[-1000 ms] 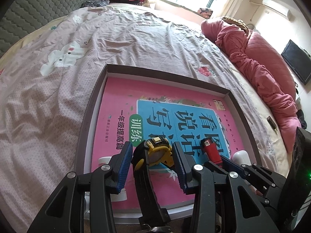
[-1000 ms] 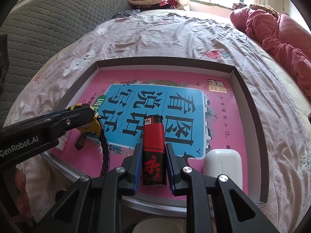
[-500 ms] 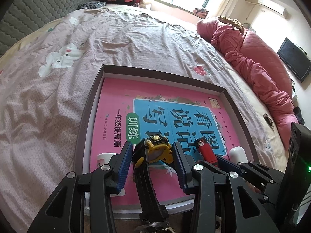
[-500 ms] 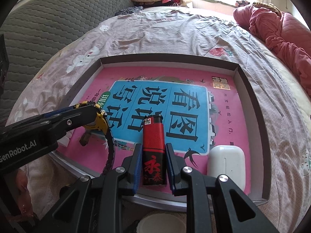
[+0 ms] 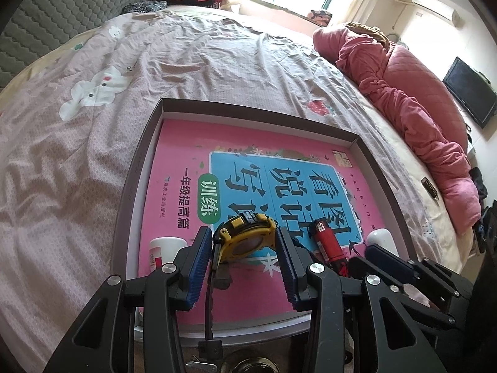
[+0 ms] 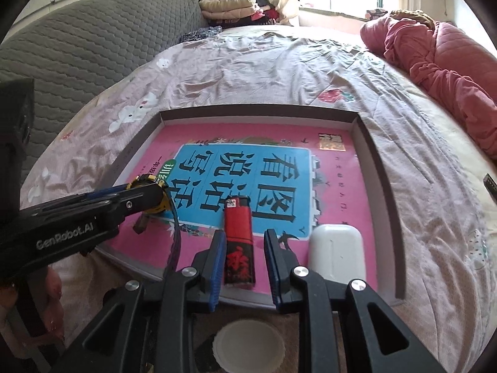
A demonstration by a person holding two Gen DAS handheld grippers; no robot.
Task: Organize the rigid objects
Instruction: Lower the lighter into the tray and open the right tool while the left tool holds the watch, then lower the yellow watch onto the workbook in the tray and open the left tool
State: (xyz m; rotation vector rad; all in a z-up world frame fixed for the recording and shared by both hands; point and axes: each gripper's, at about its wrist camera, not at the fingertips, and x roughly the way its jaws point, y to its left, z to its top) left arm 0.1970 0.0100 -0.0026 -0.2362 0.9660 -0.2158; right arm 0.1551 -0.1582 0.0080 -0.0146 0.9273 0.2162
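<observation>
- Since the earlier frame the right claw [image 6: 243, 233] has eased back and slightly up from the red lighter [image 6: 237, 227]; the lighter filled the space between the pads then and now shows a narrow gap against the right-hand pad
- Right claw state: pads slightly parted, not pressing on the lighter; the lighter's lower half lies between them
- Lighter position: flat on the pink book [image 6: 248, 171], lengthwise along the claw's line, metal head pointing away from the camera, base close to the near rim of the shallow tray [image 6: 369, 161]
- Left claw [image 5: 242, 231] state: unchanged; both blue pads are pressed against the sides of the yellow tape measure [image 5: 245, 239], which is pinched between them
- Tape measure position: over the near part of the book, left of the lighter; its black strap hangs down past the near tray rim
- White earbud case [image 6: 337, 255]: in the tray's near right corner, just beside the lighter, not touching it
- White bottle [image 5: 164, 247]: on its side in the near left corner of the tray, partly hidden behind the left claw's finger
- The book covers most of the tray floor
- The tray rests on the bed [image 6: 279, 71]; a red quilt [image 6: 435, 56] is bundled along the bed's right side, well apart from the tray
</observation>
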